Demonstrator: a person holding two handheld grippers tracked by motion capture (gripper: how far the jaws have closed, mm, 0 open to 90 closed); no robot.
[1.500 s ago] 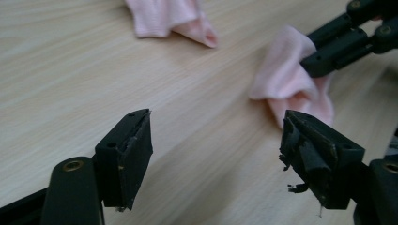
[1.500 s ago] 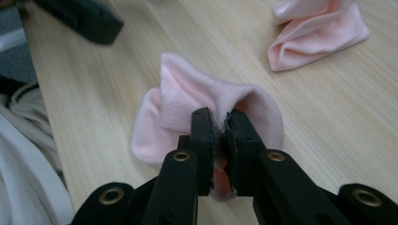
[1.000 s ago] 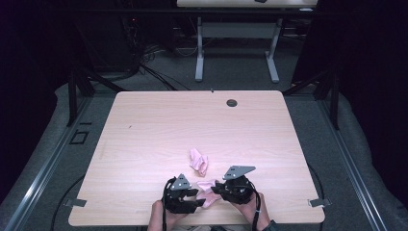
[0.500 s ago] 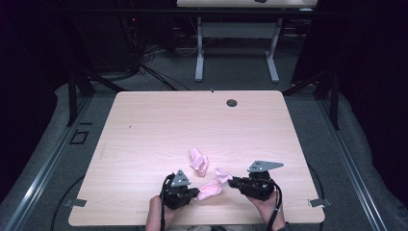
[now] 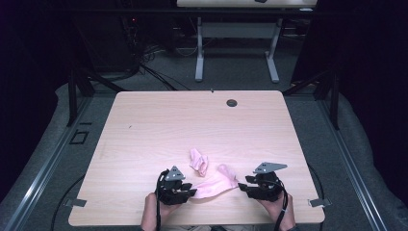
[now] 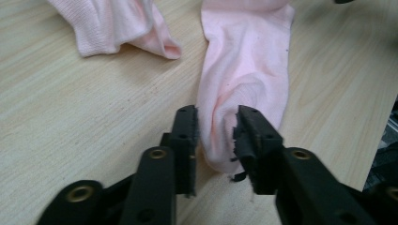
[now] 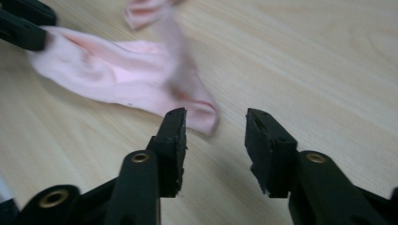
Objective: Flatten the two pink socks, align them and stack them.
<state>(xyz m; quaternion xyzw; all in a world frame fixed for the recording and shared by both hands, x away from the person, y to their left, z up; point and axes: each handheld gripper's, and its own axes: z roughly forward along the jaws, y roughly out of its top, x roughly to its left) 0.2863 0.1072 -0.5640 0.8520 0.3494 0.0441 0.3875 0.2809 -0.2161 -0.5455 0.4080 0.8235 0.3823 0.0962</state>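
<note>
A pink sock (image 5: 214, 184) lies stretched out flat near the table's front edge, between my two grippers. My left gripper (image 5: 192, 192) is shut on its left end; in the left gripper view the sock (image 6: 244, 70) narrows between the jaws of that gripper (image 6: 216, 136). My right gripper (image 5: 243, 188) is open just right of the sock's other end. In the right gripper view the sock (image 7: 122, 70) lies ahead of the right gripper (image 7: 213, 136), with nothing between its jaws. A second pink sock (image 5: 198, 161) lies crumpled just behind the first.
The light wooden table (image 5: 154, 130) has a dark round grommet (image 5: 232, 102) near its far edge. Both hands rest at the front edge. Grey floor, cables and another table's white legs (image 5: 199, 53) lie beyond.
My right gripper has moved right, away from the left one, and let go of the sock. The sock now lies pulled out flat between them. The left gripper has barely moved.
</note>
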